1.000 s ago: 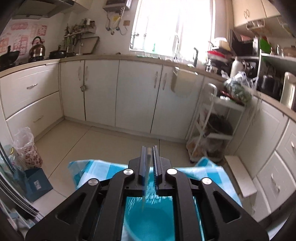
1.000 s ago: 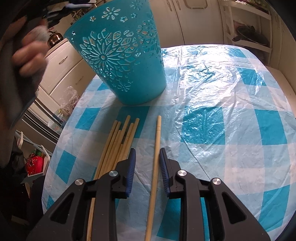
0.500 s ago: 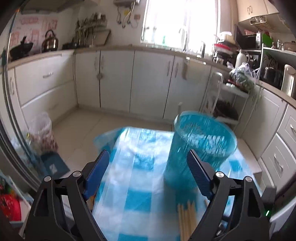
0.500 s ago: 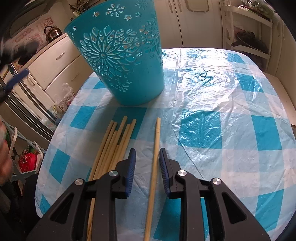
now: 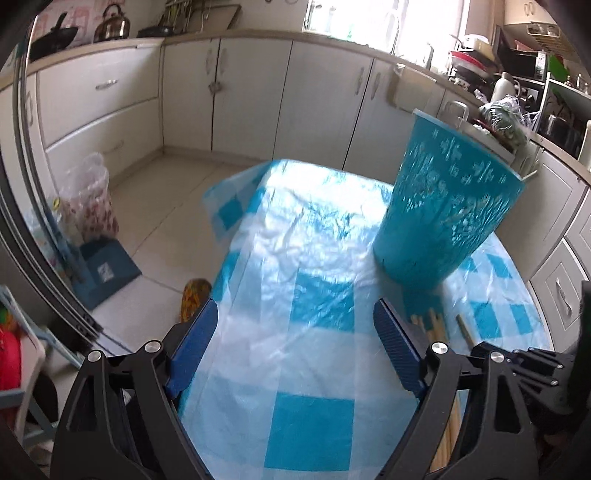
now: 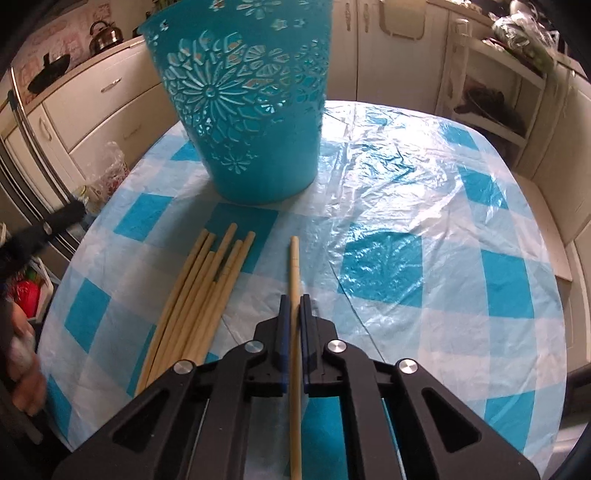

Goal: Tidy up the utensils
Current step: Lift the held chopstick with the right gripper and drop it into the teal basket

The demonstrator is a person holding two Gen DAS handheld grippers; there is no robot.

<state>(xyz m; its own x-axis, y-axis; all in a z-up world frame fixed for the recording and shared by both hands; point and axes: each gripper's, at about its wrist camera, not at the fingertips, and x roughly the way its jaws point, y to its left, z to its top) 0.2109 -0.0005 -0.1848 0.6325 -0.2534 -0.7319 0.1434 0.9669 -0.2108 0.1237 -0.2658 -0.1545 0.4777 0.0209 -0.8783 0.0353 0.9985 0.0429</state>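
Wooden chopstick (image 6: 294,280) pinched in the closed right claw (image 6: 294,314); left claw (image 5: 295,332) wide open, empty.

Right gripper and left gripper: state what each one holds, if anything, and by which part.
The right gripper is shut on a single chopstick, gripping partway along its shaft. The left gripper is open and holds nothing.

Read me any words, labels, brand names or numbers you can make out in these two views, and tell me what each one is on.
No text can be read here.
Blue box on the floor: a white label, too blurred to read.
Pink wall poster behind the kettle: marks too small to read.
Teal basket: only cut-out flower patterns, no lettering.
Chopsticks: no markings visible.
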